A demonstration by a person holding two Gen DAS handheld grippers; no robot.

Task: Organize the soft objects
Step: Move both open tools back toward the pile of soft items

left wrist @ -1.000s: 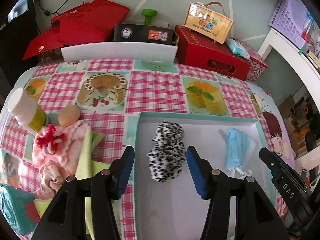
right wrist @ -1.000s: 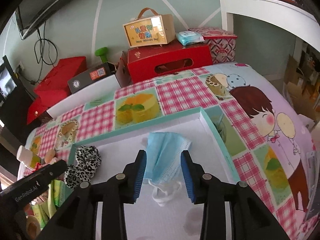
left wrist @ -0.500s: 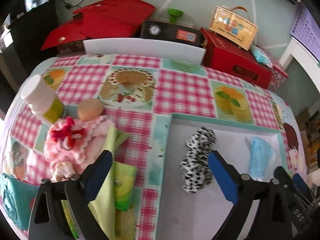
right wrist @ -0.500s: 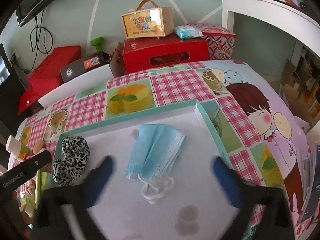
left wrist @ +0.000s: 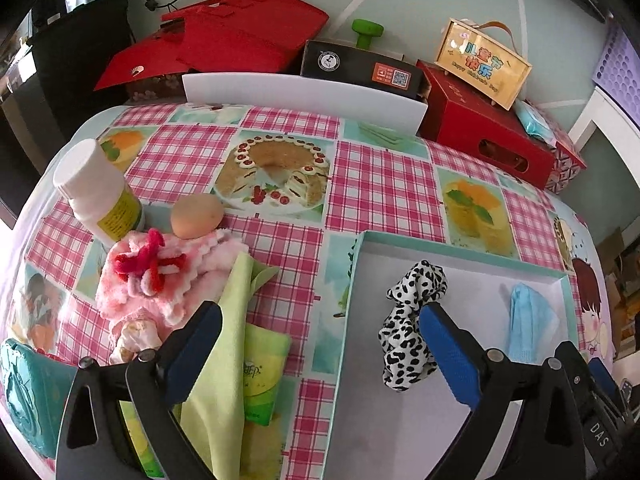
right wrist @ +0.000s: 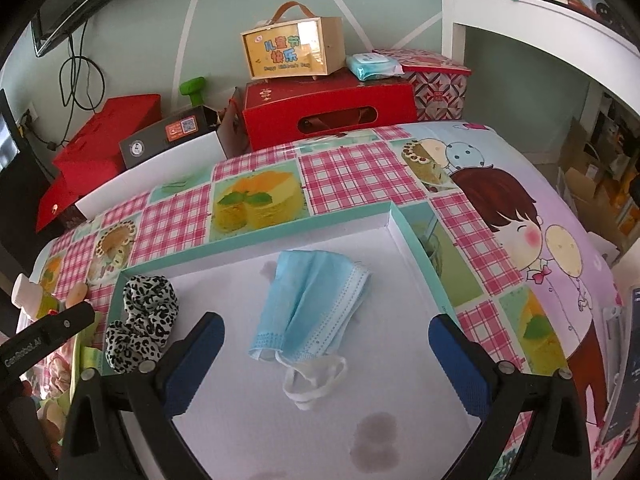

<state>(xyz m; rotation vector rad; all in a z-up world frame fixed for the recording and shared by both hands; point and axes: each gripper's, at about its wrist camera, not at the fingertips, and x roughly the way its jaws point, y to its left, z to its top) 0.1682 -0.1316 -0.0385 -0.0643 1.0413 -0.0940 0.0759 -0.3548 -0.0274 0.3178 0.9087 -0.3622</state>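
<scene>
Left gripper: ribbed blue pads spread wide, empty, jaws just opened.
Right gripper: spread wide, empty, jaws just opened.
Leopard-print scrunchie: crumpled fabric in shallow tray.
Face mask: pleated blue, in tray.

Table under a checked cake-print cloth, white tray at its right, white bottle, egg, pink knit, green cloth, tissue pack, teal item at left
</scene>
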